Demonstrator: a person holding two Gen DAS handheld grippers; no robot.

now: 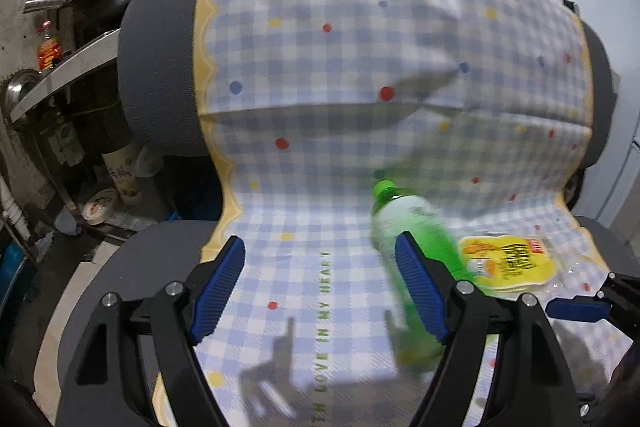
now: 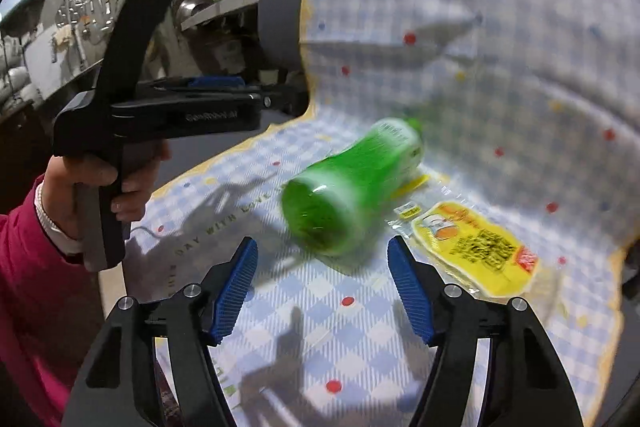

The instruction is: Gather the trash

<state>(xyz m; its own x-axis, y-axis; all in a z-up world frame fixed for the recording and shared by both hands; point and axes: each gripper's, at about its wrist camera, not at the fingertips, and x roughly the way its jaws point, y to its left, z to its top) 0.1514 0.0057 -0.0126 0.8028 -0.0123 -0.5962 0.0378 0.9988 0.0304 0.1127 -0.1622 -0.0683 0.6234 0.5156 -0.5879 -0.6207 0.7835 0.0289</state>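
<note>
Both my left gripper (image 1: pixel 320 291) and right gripper (image 2: pixel 322 289) gape empty; the green plastic bottle (image 2: pixel 352 187) lies mid-frame beside the yellow wrapper (image 2: pixel 476 247).

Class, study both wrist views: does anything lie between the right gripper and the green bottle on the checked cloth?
Nothing visible does. The green bottle lies on its side on the checked cloth just ahead of the open right gripper, with only bare cloth between. The yellow packet lies off to the side.

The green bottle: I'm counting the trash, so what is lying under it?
The green bottle lies on the checked cloth. A clear wrapper with yellow labels pokes out beneath it, beside the yellow packet. Anything further underneath is covered.
</note>
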